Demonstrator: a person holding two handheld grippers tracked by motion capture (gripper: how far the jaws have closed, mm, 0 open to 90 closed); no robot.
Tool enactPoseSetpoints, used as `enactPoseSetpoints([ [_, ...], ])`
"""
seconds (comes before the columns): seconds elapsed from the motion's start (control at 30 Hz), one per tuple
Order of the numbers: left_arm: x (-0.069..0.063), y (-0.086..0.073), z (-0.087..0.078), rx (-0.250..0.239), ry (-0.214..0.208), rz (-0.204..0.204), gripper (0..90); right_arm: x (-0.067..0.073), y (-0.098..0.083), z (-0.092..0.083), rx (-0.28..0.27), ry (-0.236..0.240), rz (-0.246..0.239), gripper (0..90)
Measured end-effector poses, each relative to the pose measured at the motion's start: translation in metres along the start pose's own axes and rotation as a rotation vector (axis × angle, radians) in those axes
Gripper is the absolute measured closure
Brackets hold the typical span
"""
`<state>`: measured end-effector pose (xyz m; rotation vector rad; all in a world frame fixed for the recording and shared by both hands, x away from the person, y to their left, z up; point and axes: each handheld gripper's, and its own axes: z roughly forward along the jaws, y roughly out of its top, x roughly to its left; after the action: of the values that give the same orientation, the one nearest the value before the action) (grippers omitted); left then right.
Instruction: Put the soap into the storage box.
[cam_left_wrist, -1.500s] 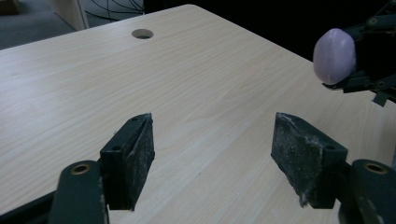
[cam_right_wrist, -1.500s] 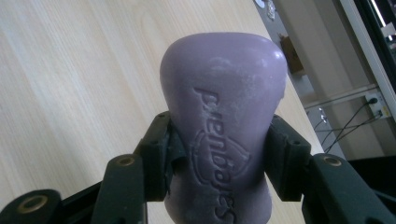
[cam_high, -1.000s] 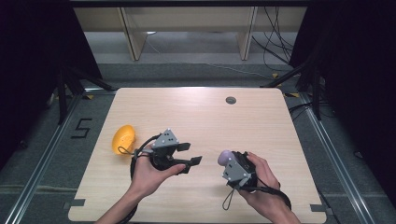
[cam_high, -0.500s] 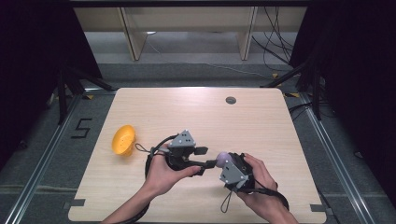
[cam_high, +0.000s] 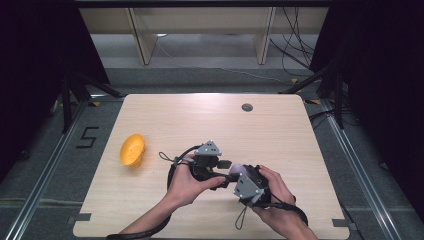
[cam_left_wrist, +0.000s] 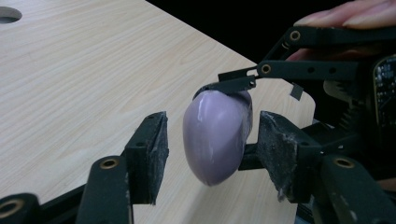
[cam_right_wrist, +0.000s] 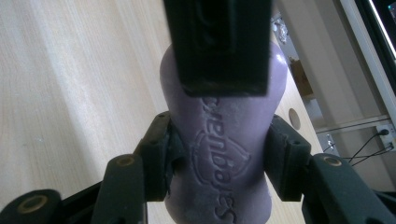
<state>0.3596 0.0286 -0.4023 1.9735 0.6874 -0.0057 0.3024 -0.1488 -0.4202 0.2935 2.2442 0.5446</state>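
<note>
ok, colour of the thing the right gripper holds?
Pale purple, clearest in the left gripper view.

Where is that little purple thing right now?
The purple thing is held in the right tongs above the near middle of the table. The left tongs bracket its rounded end without touching, their jaws having just been closing.

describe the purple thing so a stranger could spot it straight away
On the wooden table, near its front edge, two hands meet. The right tool grips a smooth lilac piece with embossed lettering. Its only neighbour, the orange bowl, lies far left.
</note>
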Motion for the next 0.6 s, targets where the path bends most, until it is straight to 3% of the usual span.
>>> enactPoseSetpoints([
  [0.27, -0.003, 0.001, 0.009, 0.041, -0.002, 0.015, 43.4, 0.002, 0.001, 0.000, -0.002, 0.002, -0.006, 50.6],
  [0.3, -0.003, 0.001, 0.011, 0.041, 0.001, -0.001, 43.4, 0.002, 0.001, 0.000, -0.002, 0.002, -0.003, 50.6],
  [0.43, -0.001, 0.001, 0.013, 0.054, 0.004, 0.011, 43.4, 0.002, 0.002, 0.000, -0.009, 0.002, -0.011, 50.6],
  [0.6, -0.001, 0.003, 0.018, 0.067, 0.006, -0.008, 44.0, 0.003, 0.003, 0.000, -0.009, -0.001, -0.010, 50.6],
])
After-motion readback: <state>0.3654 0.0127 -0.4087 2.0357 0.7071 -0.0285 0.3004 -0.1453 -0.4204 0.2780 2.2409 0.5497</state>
